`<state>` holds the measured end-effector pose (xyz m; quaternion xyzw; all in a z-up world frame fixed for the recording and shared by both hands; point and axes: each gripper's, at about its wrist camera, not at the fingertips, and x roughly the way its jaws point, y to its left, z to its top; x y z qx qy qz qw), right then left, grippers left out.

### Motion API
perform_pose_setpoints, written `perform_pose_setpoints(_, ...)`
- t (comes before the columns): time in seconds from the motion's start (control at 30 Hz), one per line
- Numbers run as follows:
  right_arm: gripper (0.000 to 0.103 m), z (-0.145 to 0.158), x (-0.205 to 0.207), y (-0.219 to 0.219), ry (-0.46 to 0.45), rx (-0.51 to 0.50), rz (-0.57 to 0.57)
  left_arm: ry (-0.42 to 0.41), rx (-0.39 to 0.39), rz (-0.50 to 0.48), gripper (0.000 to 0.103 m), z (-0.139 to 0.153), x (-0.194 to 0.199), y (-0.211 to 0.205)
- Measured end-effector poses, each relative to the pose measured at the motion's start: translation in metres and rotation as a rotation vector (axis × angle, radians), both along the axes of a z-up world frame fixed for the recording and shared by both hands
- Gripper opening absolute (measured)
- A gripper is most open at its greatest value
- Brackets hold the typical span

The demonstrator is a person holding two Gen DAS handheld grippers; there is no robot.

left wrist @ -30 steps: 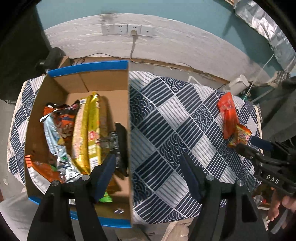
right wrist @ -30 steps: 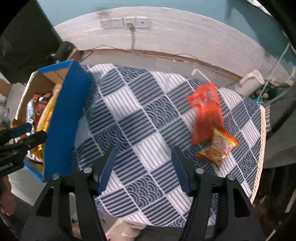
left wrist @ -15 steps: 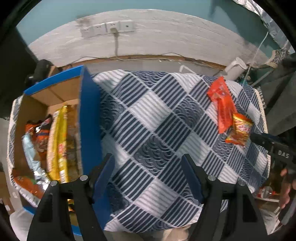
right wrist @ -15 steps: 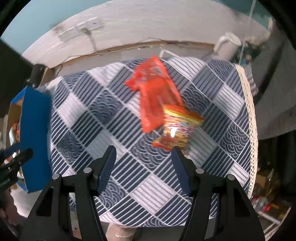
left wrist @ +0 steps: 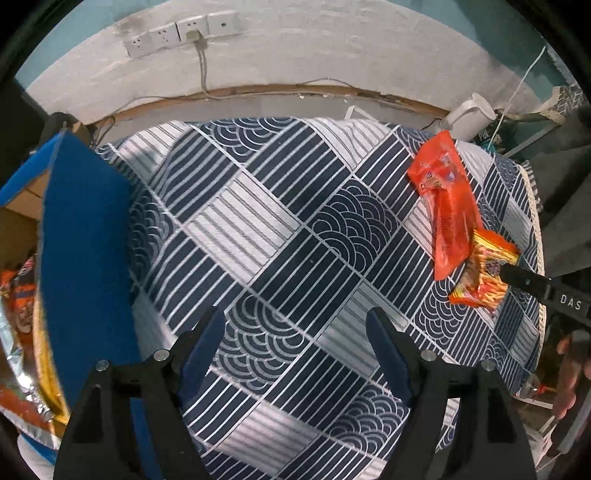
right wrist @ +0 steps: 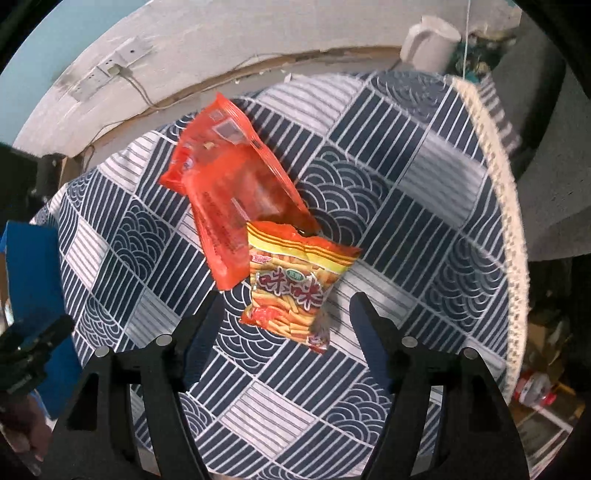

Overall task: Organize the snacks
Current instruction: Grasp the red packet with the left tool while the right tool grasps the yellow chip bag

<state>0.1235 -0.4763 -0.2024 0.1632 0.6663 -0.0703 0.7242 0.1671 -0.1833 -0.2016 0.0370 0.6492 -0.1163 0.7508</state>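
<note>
both grippers point down at the patterned tablecloth (left wrist: 295, 229) w/ jaws spread. left gripper (left wrist: 295, 332) has just been widening, nothing between its fingers, only bare cloth under it. right gripper (right wrist: 286, 317) has also just been widening; the small fries pack (right wrist: 295, 284) sits in the gap btwn its fingers, pads not touching it.

edges & room: big bare stretch of cloth in the middle of the table, btwn the blue-sided cardboard box (left wrist: 85, 266) on the left and the two packs on the right. box wall stands upright just left of the left gripper's left finger (left wrist: 201, 347); inside it a few snack packs (left wrist: 22, 314) show, partly cut off by the frame. far table edge runs along the white wall w/ sockets (left wrist: 181, 31). in the right wrist view the fringed cloth edge (right wrist: 495, 184) curves down the right side, w/ a strip of open cloth btwn it and the packs. white kettle (right wrist: 430, 40) stands beyond the far right corner.

task things: long red pack (right wrist: 232, 184) lies flat, long axis diagonal, running from the far-left toward the near-right; its near end touches or slips under the fries pack's top edge. fries pack is shorter, tilted, top edge toward the red pack, bottom end toward the right gripper. in the left wrist view the right gripper's tip (left wrist: 524, 280) overlaps the fries pack's (left wrist: 484, 273) right side; a hand (left wrist: 572, 369) shows below it.
</note>
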Motion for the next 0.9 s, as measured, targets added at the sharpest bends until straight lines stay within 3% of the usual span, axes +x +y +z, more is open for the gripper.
perform_pose_setpoints(0.17, 0.071, -0.019, 0.003, -0.005, 0.019, 0.016, -0.03, 0.042, -0.009, 0.009, 0.08, -0.019, 0.012, -0.012)
perform_pose_setpoints(0.5, 0.07, -0.04, 0.007, 0.004, 0.034, -0.018, 0.025, 0.079, -0.046, 0.051, 0.08, -0.034, 0.026, -0.034)
perform_pose_setpoints(0.7, 0.038, -0.043, 0.005, 0.009, 0.03, -0.01, 0.084, 0.105, -0.093, 0.074, 0.08, -0.037, 0.029, -0.054)
perform_pose_setpoints(0.9, 0.034, -0.026, -0.006, -0.003, -0.007, -0.045, 0.119, 0.129, -0.148, 0.095, 0.08, -0.037, 0.032, -0.082)
